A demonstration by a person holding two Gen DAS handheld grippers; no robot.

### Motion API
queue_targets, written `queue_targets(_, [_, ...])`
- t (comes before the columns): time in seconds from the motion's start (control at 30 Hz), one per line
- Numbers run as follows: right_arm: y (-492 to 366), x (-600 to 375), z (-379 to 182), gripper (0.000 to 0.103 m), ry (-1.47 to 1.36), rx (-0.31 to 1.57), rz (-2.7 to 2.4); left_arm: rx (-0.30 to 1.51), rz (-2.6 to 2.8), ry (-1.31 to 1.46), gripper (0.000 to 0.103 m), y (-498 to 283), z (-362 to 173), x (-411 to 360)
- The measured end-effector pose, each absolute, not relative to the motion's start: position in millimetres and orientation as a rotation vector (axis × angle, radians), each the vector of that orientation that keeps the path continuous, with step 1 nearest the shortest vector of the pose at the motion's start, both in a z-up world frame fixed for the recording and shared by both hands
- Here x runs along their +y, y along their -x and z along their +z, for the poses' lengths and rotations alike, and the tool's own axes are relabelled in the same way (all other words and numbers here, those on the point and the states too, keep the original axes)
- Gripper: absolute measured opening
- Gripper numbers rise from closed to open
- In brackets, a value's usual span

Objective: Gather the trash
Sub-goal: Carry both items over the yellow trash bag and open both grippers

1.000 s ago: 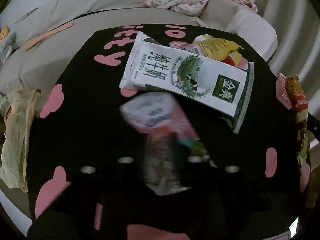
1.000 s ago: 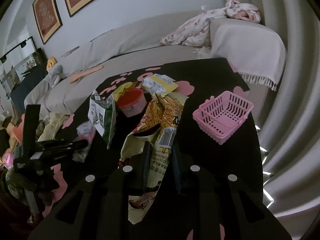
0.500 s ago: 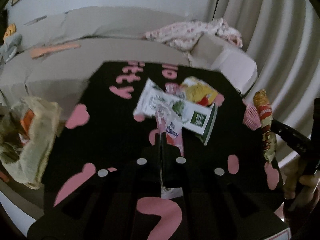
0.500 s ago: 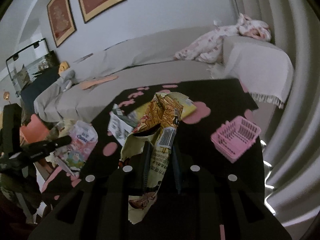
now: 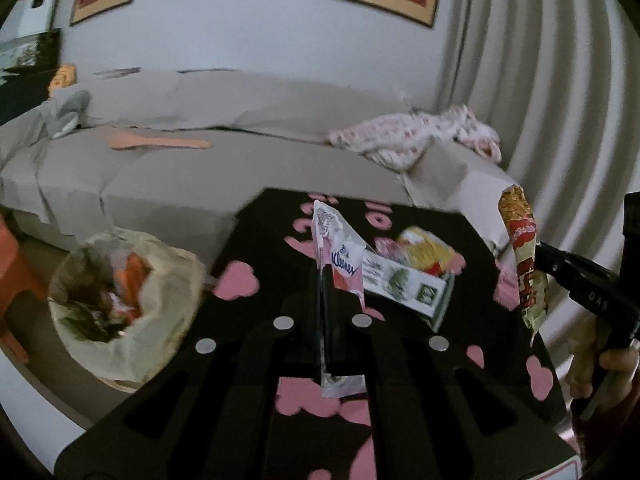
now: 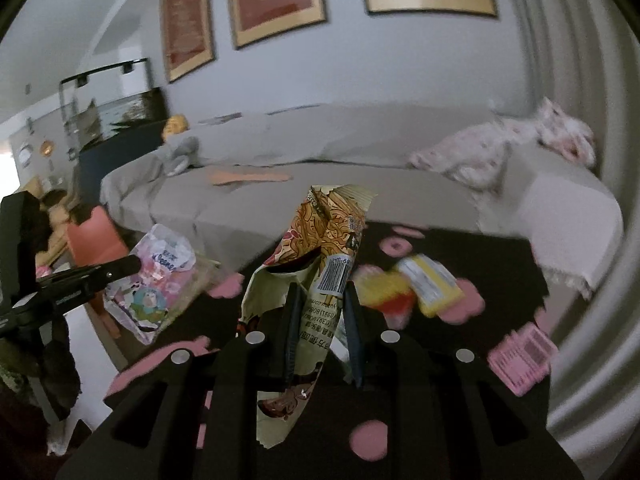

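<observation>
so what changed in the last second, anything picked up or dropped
The left gripper closed on the pink tissue pack and lifted it off the black table. The right gripper rose too, keeping its noodle wrapper. Milk carton and pink basket stayed put.

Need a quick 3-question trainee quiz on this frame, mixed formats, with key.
1. True or false: the left tongs are empty.
2. What do the right tongs hold? A) milk carton B) noodle wrapper C) pink basket
3. Fill in: left of the black table, on the floor, stands an open trash ___ already holding waste.

Key:
1. False: they are shut on the pink tissue pack.
2. B: the noodle wrapper sits between the pads; the milk carton and pink basket lie on the table.
3. bag: the trash bag.
</observation>
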State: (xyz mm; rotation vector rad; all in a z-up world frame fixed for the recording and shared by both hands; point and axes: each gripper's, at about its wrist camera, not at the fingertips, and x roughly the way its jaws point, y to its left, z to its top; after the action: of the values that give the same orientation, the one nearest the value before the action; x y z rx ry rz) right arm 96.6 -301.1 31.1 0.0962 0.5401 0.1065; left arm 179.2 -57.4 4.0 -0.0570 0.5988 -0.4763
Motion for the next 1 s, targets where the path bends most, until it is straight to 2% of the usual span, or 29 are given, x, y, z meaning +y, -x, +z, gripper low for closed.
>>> queue_targets(0.2, [-124,-244,56,0.021,-0.008,0.506,0.219,0.54,-0.378,0.133,0.001,-186,21,3])
queue_targets(0.43, [-158,-185,62,0.021,0.052,0.512,0.331,0.54,-0.251,0.252,0.001,-204,12,78])
queue_targets(0.63, [-187,-161,46,0.021,0.044,0.582,0.374,0.594,-0.116,0.324,0.001,-238,-20,131])
queue_targets(0.87, [-210,-145,21,0.021,0.087,0.665,0.356,0.698,-0.062,0.385,0.002,-295,-76,158])
queue_targets(0.93, [-218,-144,16,0.021,0.089,0.683,0.356,0.702,-0.055,0.423,0.02,-307,-88,169])
queue_targets(0.97, [-223,-142,14,0.021,0.094,0.688,0.357,0.709,-0.055,0.442,0.035,-310,-91,173])
queue_targets(1.0, [-227,-141,12,0.021,0.098,0.691,0.359,0.71,-0.048,0.466,0.037,-311,-93,179])
